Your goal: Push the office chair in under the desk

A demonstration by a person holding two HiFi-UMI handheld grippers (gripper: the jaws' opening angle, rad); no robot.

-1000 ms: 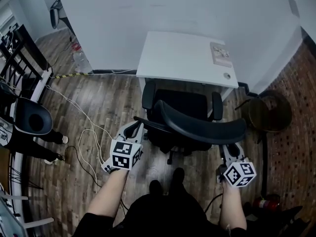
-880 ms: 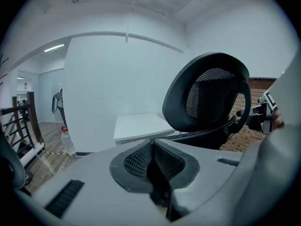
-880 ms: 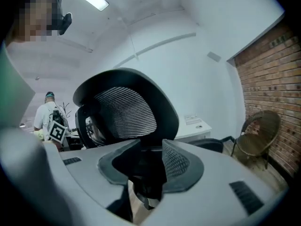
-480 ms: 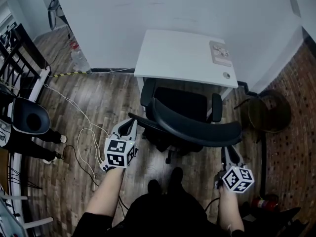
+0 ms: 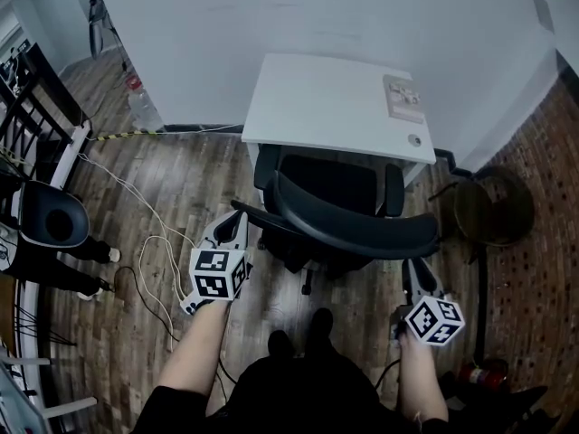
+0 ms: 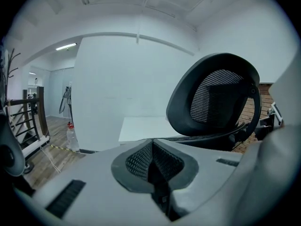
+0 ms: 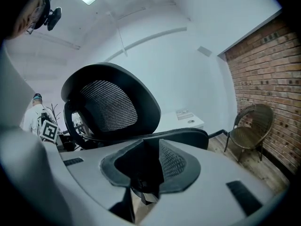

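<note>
A black mesh-back office chair (image 5: 353, 229) stands in front of the white desk (image 5: 326, 102), its seat partly under the desktop. My left gripper (image 5: 233, 224) is beside the left end of the backrest, shut with nothing in it. My right gripper (image 5: 418, 274) is just below the right end of the backrest; its jaws are closing and nothing is between them. In the left gripper view the backrest (image 6: 216, 98) rises to the right of the shut jaws (image 6: 151, 157), with the desk (image 6: 141, 126) behind. In the right gripper view the backrest (image 7: 110, 105) is left of the jaws (image 7: 153, 166).
A wicker chair (image 5: 493, 206) stands at the right by the brick wall. Cables (image 5: 154, 242) trail over the wooden floor at the left, near a black round seat (image 5: 54, 215). A plastic bottle (image 5: 145, 107) stands by the white wall. The person's feet (image 5: 303, 328) are behind the chair.
The chair has slid a little toward the desk and to the left. The left gripper has moved left with it and its jaws have closed. The right jaws have narrowed.
</note>
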